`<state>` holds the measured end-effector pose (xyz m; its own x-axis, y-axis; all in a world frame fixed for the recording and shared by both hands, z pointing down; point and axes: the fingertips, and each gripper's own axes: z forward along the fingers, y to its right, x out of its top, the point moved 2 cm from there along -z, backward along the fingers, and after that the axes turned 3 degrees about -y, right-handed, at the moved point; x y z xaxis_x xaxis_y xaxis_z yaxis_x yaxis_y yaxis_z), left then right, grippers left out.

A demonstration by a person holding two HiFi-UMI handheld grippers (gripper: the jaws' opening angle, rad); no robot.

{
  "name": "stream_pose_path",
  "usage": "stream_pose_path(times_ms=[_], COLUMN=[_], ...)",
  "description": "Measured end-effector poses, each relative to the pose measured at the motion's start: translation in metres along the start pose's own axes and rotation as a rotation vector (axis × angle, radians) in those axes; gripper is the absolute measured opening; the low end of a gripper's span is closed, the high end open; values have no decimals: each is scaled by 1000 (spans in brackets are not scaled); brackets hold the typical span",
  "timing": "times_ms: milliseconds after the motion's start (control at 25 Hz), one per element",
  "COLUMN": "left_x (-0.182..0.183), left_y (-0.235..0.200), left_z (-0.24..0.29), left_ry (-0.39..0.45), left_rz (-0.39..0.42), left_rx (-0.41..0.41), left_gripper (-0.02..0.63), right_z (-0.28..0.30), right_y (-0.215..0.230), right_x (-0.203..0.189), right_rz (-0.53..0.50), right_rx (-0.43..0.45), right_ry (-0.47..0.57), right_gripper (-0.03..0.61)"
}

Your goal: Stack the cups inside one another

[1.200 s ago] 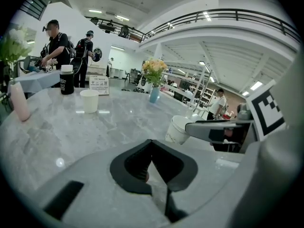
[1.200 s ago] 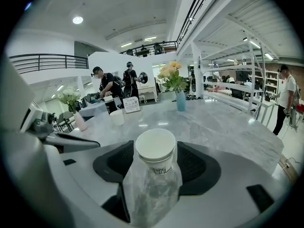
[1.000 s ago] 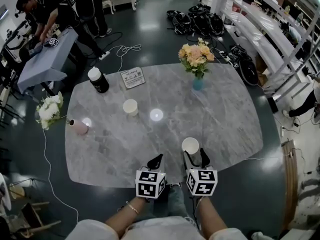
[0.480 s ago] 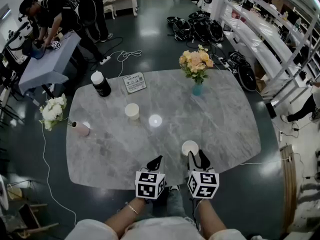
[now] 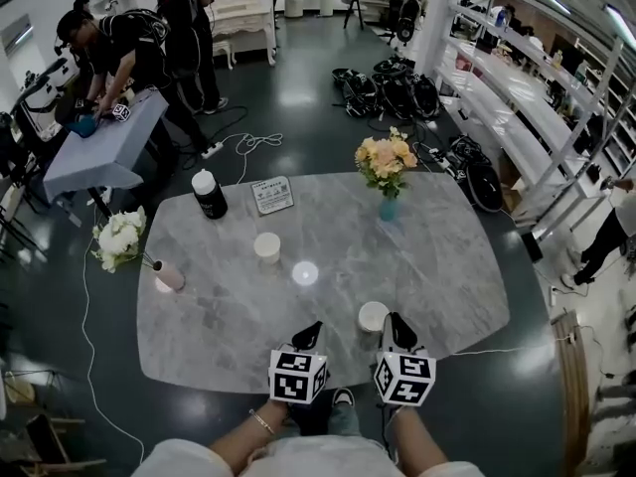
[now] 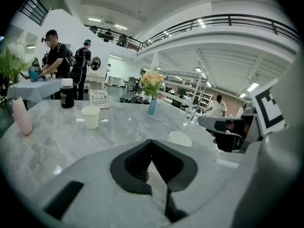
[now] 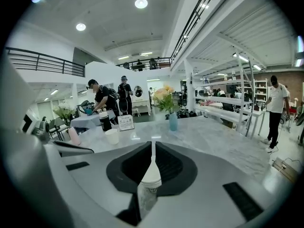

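— Two cups noted on the grey table. Any legible writing?
— None legible. A white card at the far side, beside a black bottle with a white cap, carries print too small to read. The near cup bears a small dark mark on its wall, seen in the right gripper view. That mark is also unreadable.
— Right gripper?
— Jaws closing, nearly together, with one side of the near cup's wall pinched between the pads. That cup is at the near edge, right of centre. Whether its base rests on the table cannot be told.
— Left gripper?
— Clenched, tips meeting, nothing between them. It is just left of the near cup and apart from it.
— The far cup?
— Upright, alone, left of centre, well apart from both grippers.
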<state>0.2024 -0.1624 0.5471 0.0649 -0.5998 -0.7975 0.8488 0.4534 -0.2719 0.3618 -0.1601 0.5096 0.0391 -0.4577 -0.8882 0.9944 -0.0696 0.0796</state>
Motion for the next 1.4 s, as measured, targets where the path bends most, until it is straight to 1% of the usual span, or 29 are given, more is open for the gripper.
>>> stream_pose_path(times_ms=[280,560,840,1160,1320,1400], left_x=[22,30,28,26,26,26], left_y=[-1,-3,-2,0,-1,-2], left_z=[-11,-19,-17,-15,-16,-16], left_ry=[62,89,86,76,80,79], left_rz=[34,37,26,67,39,39], left_rx=[-4,-1,-3,-3,-9,-2], left_gripper=[-3,-4,-4,-4,-4,-4], right_z=[-5,-10,-12,-13,-13,-12], right_y=[-3,-5,-3,-1,-2,-3], right_x=[18,21,16,13,13,13], right_rz=[-8,-5,2,-4,-3,-5], right_rx=[-10,-10,-12,-22,-20,-18], right_ry=[43,58,49,34,31,30], right_gripper=[20,20,20,20,20,20])
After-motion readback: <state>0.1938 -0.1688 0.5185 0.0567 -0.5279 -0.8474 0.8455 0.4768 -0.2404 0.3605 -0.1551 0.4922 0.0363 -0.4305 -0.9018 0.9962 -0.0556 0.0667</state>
